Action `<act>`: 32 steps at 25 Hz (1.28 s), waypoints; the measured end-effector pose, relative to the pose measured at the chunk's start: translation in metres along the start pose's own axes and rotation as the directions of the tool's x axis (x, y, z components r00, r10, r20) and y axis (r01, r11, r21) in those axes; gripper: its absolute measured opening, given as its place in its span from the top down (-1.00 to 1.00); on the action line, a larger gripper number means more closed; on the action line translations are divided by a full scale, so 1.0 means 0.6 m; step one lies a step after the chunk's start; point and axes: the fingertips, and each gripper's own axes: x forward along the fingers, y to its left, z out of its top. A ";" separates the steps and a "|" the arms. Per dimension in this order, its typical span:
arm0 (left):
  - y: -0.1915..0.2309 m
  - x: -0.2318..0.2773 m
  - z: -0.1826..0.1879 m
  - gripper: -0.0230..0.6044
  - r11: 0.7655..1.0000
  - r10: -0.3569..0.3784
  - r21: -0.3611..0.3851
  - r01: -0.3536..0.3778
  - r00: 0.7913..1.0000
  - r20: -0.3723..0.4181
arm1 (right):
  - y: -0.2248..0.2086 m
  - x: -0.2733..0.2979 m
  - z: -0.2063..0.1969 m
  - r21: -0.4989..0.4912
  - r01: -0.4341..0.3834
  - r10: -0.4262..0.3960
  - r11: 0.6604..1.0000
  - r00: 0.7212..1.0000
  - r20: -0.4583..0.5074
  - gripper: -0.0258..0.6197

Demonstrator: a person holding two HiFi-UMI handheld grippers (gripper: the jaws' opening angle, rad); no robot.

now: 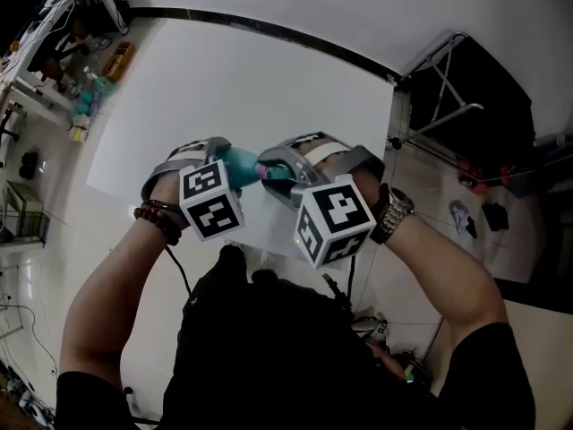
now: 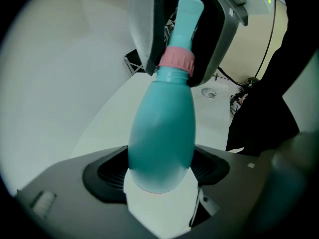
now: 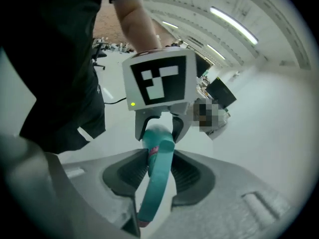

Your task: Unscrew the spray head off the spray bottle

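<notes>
- The spray bottle [image 2: 162,128] is held up in the air between my two tools, over the near part of the white surface [image 1: 269,79] and touching nothing but the tools.
- My left tool [image 2: 159,171] is clamped on the bottle's fat lower body, with its pads pressed on either side.
- My right tool [image 3: 157,171] is closed on the spray head [image 2: 187,14], which runs between its dark pads.
- The two tools nearly meet nose to nose. The only gap between them is at the pink collar [image 2: 175,59].
- Beyond the tools the surface lies bare as far as its dark far edge [image 1: 269,30] and its right edge [image 1: 392,124].
- A black metal frame [image 1: 466,88] stands just past the right edge.
- Cluttered shelves [image 1: 63,43] stand well off to the left.
- I count one bottle, one spray head and one pink collar.
- I also count two tools and two marker cubes, the left cube [image 1: 212,200] and the right cube [image 1: 333,220].
- In the head view the bottle's long axis runs side to side and roughly level.
- Its base sits in my left tool, and its neck and head point to my right, into the right tool.
- In the left gripper view the axis runs straight away along the jaws, leaning slightly right.
</notes>
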 end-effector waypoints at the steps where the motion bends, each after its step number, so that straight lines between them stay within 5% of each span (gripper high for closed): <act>1: -0.001 0.000 -0.002 -0.37 1.000 -0.009 0.000 0.009 1.000 -0.002 | 0.002 -0.001 -0.001 -0.039 0.009 -0.009 0.999 1.000 -0.003 0.51; 14: -0.002 0.013 -0.012 -0.37 1.000 -0.021 -0.005 0.021 1.000 -0.017 | -0.002 -0.009 -0.007 -0.072 0.029 -0.028 0.997 1.000 0.013 0.51; 32: 0.042 0.037 -0.082 -0.38 0.996 0.011 -0.085 -0.019 0.995 -0.095 | -0.032 -0.069 -0.046 0.066 0.076 -0.078 0.995 0.996 0.032 0.51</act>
